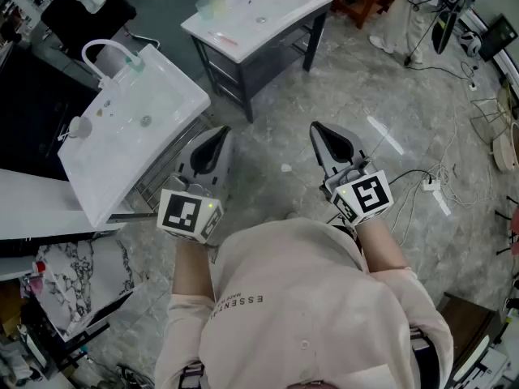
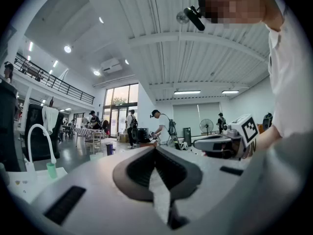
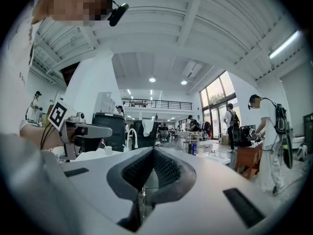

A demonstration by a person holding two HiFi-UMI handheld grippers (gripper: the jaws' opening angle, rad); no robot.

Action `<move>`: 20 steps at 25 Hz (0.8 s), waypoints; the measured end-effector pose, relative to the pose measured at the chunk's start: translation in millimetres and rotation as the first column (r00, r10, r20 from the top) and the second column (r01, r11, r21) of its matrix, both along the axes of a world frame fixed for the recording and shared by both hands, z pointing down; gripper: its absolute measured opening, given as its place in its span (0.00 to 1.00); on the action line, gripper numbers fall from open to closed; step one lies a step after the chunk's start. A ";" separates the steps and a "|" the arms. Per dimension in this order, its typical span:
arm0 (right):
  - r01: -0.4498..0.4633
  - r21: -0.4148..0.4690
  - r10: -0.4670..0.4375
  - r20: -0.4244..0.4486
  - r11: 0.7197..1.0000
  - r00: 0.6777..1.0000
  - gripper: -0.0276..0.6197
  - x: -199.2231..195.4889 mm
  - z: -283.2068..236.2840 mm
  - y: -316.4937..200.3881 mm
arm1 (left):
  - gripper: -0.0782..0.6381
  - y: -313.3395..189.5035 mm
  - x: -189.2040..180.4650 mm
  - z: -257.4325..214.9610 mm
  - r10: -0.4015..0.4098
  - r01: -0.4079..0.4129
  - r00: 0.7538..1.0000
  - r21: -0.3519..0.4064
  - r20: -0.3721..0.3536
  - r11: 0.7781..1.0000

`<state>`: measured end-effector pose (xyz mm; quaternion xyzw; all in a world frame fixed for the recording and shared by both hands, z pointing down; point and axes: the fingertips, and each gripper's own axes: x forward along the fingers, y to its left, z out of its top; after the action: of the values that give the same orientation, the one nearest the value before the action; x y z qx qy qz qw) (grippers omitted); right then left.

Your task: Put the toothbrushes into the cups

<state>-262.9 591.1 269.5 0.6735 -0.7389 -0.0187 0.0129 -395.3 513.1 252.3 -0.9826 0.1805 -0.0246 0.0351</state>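
Grippers before the first reach: the left gripper point(image 1: 220, 133) and the right gripper point(image 1: 318, 130) are held level at waist height above the floor point(image 1: 357, 79), each with its jaws pressed together and nothing between them. Two pale cups point(image 1: 209, 5) stand at the far left corner of the farther washbasin stand point(image 1: 280, 23), well apart from both grippers. A pinkish streak point(image 1: 220, 36) near that stand's left edge may be a toothbrush, but it is too small to confirm. The nearer washbasin point(image 1: 162, 112), with its curved tap point(image 1: 105, 49), lies beside the left gripper. Judged stage: approach, no brush yet taken. The next move calls for closing on the farther stand, opening one gripper, and taking a brush by its handle.
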 end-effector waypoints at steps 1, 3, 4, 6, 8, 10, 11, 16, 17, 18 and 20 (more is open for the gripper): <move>0.000 0.000 0.000 0.003 1.000 1.000 0.07 -1.3 0.5 -1.7 | 0.11 -1.4 -0.7 0.1 0.003 -0.003 1.000 -0.001 0.001 1.000; 0.000 0.000 0.000 0.008 1.000 1.000 0.07 -4.0 1.0 -4.6 | 0.11 -3.8 -2.4 -0.1 0.007 -0.007 1.000 -0.004 0.002 1.000; 0.000 0.001 0.000 0.011 1.000 1.000 0.06 -5.5 0.9 -5.9 | 0.11 -4.8 -3.3 -0.5 0.010 -0.010 1.000 -0.003 0.001 1.000; 0.000 0.002 0.000 0.015 1.000 1.000 0.07 -8.6 0.0 -8.8 | 0.11 -7.5 -5.9 -1.5 0.011 -0.011 1.000 -0.003 -0.003 1.000; -0.001 0.002 0.001 0.017 1.000 1.000 0.07 -11.5 -0.7 -12.6 | 0.11 -11.3 -9.1 -2.4 0.008 -0.008 1.000 -0.004 -0.004 1.000; -0.004 0.000 0.004 0.019 1.000 1.000 0.07 -14.1 -0.1 -17.0 | 0.11 -14.8 -11.8 -1.4 0.015 -0.015 1.000 -0.003 0.000 1.000; -0.005 -0.002 0.005 0.022 1.000 1.000 0.06 -15.5 0.7 -19.2 | 0.11 -16.5 -12.8 -0.4 0.020 -0.020 1.000 -0.003 0.003 1.000; -0.012 -0.003 0.012 0.057 1.000 0.998 0.07 -20.3 4.4 -32.1 | 0.11 -30.6 -17.4 7.2 0.036 -0.036 0.999 -0.021 0.007 0.999; -0.014 -0.002 0.014 0.056 1.000 0.998 0.07 -20.0 4.8 -35.1 | 0.11 -34.4 -17.7 8.8 0.033 -0.033 0.999 -0.025 0.006 0.999; -0.012 -0.004 0.012 0.053 1.000 0.999 0.07 -19.5 5.6 -38.3 | 0.11 -38.4 -17.5 10.4 0.030 -0.030 1.000 -0.029 0.006 0.999; 0.013 -0.015 -0.012 0.055 1.000 0.998 0.07 -19.5 8.2 -45.4 | 0.11 -45.8 -15.8 13.9 0.025 -0.025 1.000 -0.037 0.007 0.999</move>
<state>-282.4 545.7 277.7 0.6690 -0.7433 0.0057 -0.0024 -411.1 467.3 266.2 -0.9852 0.1676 -0.0310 0.0178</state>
